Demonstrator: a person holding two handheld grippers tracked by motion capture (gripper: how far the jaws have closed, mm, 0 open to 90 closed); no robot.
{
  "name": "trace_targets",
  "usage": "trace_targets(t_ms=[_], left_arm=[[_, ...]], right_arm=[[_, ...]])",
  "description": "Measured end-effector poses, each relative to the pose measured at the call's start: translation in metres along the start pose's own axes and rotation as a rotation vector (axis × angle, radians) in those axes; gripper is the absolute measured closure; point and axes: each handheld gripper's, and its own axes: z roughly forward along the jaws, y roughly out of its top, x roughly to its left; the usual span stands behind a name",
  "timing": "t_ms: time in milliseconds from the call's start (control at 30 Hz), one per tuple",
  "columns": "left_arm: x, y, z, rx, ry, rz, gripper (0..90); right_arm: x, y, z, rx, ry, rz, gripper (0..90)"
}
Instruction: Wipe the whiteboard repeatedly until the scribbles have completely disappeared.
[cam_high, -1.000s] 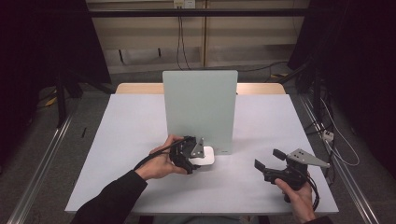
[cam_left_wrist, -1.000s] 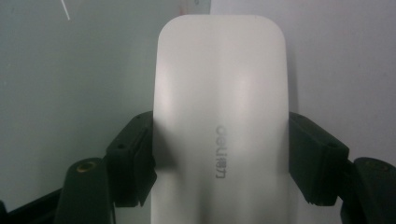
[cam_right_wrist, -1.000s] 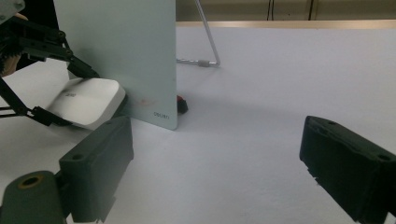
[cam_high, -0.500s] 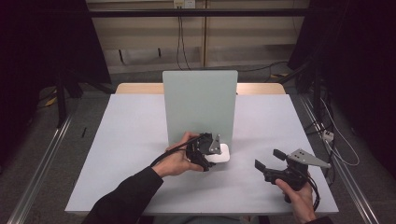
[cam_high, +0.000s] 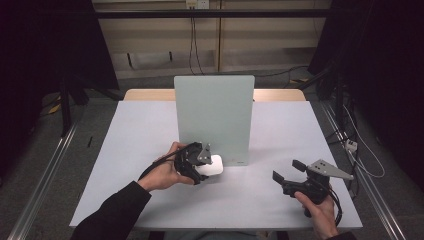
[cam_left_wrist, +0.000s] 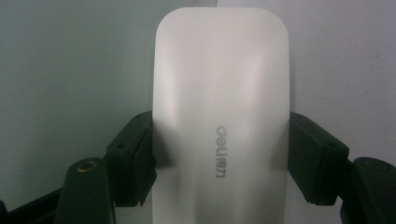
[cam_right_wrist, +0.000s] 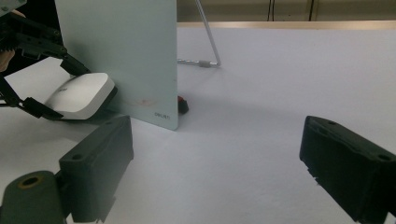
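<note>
Table: pale, largely bare. An upright grey-green board stands at its middle on a wire stand, which the right gripper view shows behind it. In that view a small red-and-black piece sits at the board's foot, on the far side; we cannot tell what it is.

Left gripper: jaws clenched on a white mouse, a flat rounded block with grey lettering on top. The left gripper view shows one black jaw pressed on each long side of the mouse, with more than half its length sticking out ahead. In the right gripper view the mouse's front end sits just beside the board; we cannot tell whether it touches.

Change: a second ago the mouse lay at about 6 o'clock from the board, a little nearer the table's front edge. Now hand and mouse have shifted towards 1 o'clock, closing on the board's lower edge. We judge the grip secure and the carry under way, probably to set the mouse by the board.

Right gripper: at 4 o'clock from the board, well apart from the mouse, unmoved. Jaws released, nothing between them.
</note>
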Motion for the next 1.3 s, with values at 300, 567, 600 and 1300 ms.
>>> trace_targets(t_ms=[300,567,600,1300], left_arm=[[-0.004,0.028,0.016,0.023,-0.021,0.032,30.9],[-0.008,0.056,0.024,0.007,0.019,0.030,31.0],[-0.009,0.060,0.025,-0.003,0.030,0.033,31.0],[-0.011,0.090,0.042,-0.030,-0.011,0.050,31.0]], right_arm=[[-0.001,0.000,-0.001,-0.001,0.001,0.001,9.4],[0.000,0.000,-0.001,-0.001,0.002,0.000,9.4],[-0.001,0.000,-0.001,-0.001,0.002,0.001,9.4],[0.000,0.000,-0.002,-0.004,0.004,0.000,9.4]])
